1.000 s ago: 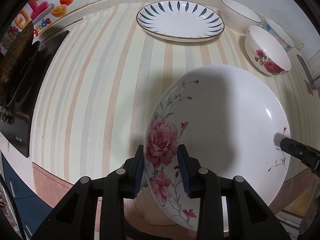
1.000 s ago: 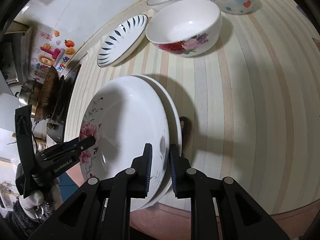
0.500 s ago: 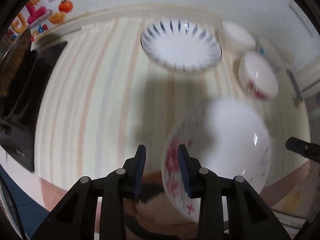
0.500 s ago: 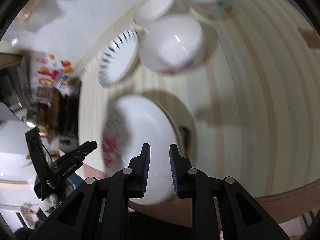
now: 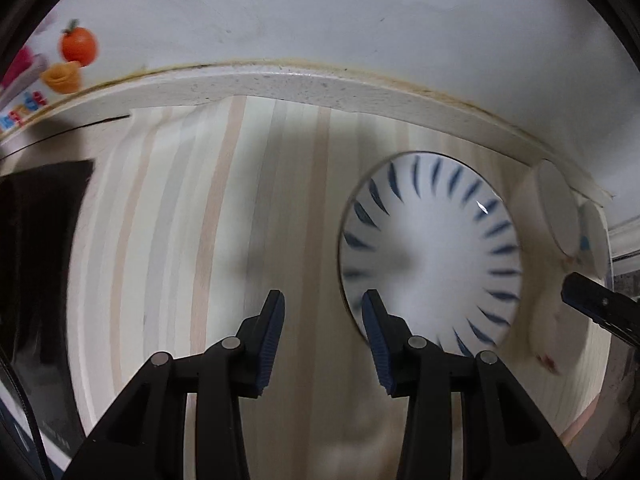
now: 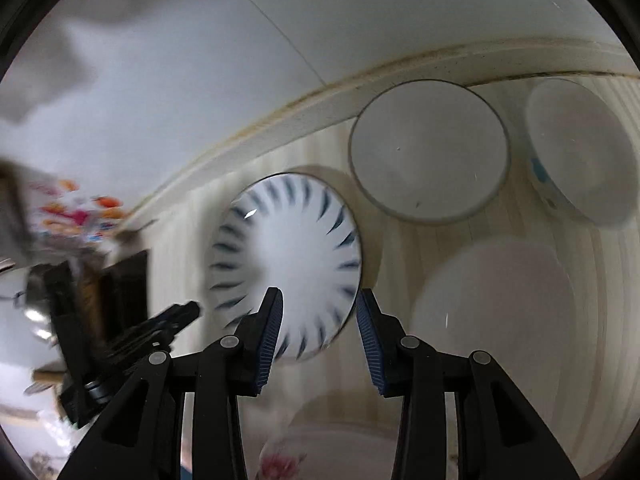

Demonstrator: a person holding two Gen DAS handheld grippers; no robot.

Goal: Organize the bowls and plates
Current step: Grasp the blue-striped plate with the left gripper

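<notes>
While both grippers, left [image 5: 323,318] and right [image 6: 319,316], spread empty, the blue-petal plate [image 6: 286,264] and three bowls [image 6: 428,150] near the counter's back edge await stacking.

Plates: two. One blue-dash plate [image 6: 286,264] mid desk [image 6: 404,272]; one rose-pattern plate [image 6: 320,456] at near edge.
Bowls: three. White bowl [image 6: 430,150] far, pastel-print bowl [image 6: 582,152] far right, blurred white bowl [image 6: 496,308] near right.
Tongs: two pairs, left tongs [image 5: 323,334], right tongs [image 6: 319,330].
</notes>
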